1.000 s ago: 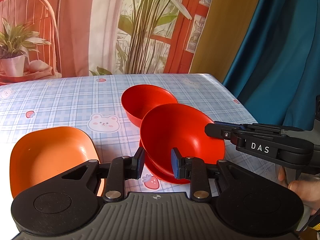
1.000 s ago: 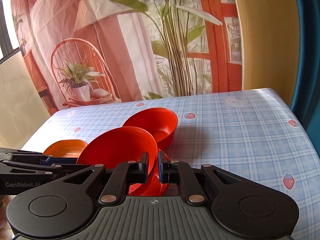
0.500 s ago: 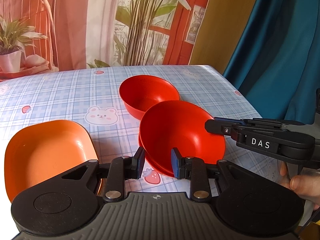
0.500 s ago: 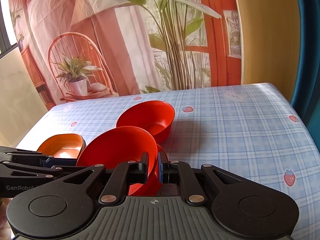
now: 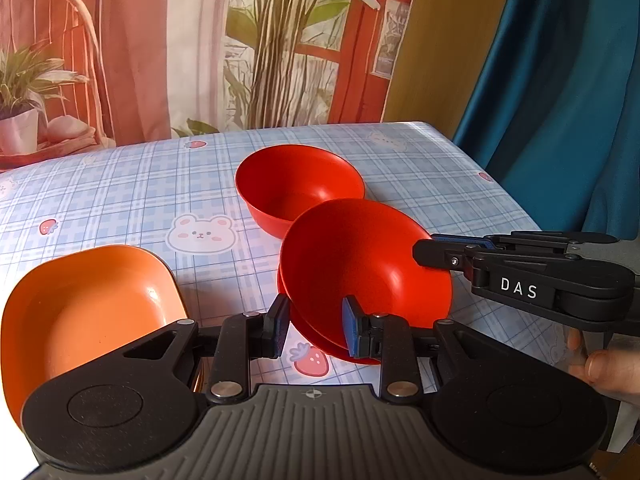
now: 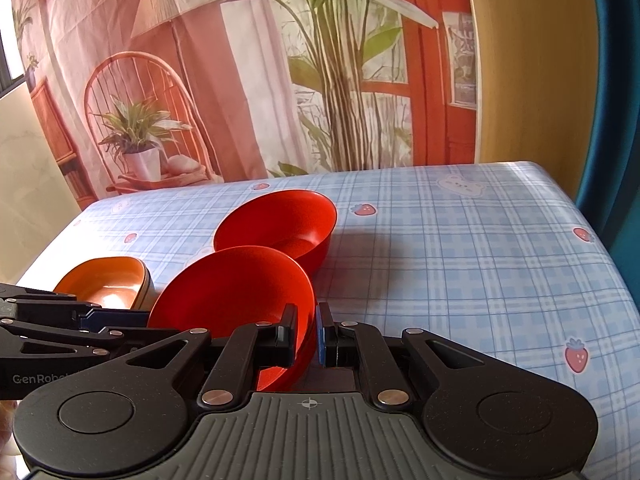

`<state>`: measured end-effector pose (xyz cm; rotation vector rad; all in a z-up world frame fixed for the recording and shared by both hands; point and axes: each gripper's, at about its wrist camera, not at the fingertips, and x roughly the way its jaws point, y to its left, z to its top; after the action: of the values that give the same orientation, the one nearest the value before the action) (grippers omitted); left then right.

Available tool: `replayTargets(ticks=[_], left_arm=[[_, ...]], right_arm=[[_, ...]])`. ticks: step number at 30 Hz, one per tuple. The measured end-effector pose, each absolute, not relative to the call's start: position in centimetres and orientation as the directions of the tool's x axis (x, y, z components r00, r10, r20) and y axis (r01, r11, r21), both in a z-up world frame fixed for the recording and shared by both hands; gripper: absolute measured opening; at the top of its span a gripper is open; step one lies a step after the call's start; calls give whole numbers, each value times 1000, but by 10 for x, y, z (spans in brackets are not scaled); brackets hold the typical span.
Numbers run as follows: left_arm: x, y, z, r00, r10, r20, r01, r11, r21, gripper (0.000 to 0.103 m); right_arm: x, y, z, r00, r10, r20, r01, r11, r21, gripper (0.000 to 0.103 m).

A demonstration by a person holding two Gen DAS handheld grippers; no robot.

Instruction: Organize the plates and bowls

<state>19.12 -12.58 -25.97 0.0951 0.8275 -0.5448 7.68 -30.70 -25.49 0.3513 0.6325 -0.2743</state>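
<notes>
Surface (image 5: 120, 184): covered by a blue plaid cloth printed with bears and strawberries; its near edge is hidden behind the tool bodies in both views.

Upper red bowl (image 5: 360, 260): held tilted above the cloth, its rim gripped by both tongs. A second red dish (image 5: 320, 336) is seen directly beneath it; only a crescent of it shows, and whether the two touch cannot be told.

Far red bowl (image 5: 296, 184): set upright on the cloth just behind the tilted one, its near rim partly overlapped by it.

Orange dish (image 5: 92, 304): squarish, placed at the left of the surface; its near portion is covered by the left tool and cut by the frame edge.

Right tongs (image 6: 306, 334): clenched on the right rim of the upper red bowl, with only the rim's thickness left between the pads.

Left tongs (image 5: 314, 328): closed across the bowl's near rim, one blue pad inside and one outside; actual pad contact is hard to make out.

A hand (image 5: 600, 368) is seen partly at the right edge, cut off by the frame.
</notes>
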Motion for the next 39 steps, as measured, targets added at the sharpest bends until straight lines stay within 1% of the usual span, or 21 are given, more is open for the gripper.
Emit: replayTargets(ticks=[12,19,21,23,26,31,39], left_arm=[[192,-124,-256,574,-398,-716,487,868,-92,31],[197,-121,-242,598,-405,-691,487,869,-88,32],[200,-120,-237,607,-406,-683,485,870,-87,32],[205,-120,-232,617,-404,-675,475,875,-89,32],[214,-118,-225,626,-408,-665,463,880,-104,32],[232,-119,-216,653,-392,-648,442,892,-95,32],[265,-119,-222,652,-365,-664,394,912,-115,31]], right_arm=[[75,-309,-256,769,-159,-619,355,912,206,11],[77,-315,-250,761,-172,-626,349,922,171,12],[78,-318,-248,759,-170,-629,341,926,161,14],[81,-321,-245,760,-167,-628,334,930,156,17],[84,-328,-238,774,-152,-615,315,935,165,18],[95,-341,-231,790,-137,-598,295,939,174,19],[122,-360,-237,787,-132,-603,304,933,193,20]])
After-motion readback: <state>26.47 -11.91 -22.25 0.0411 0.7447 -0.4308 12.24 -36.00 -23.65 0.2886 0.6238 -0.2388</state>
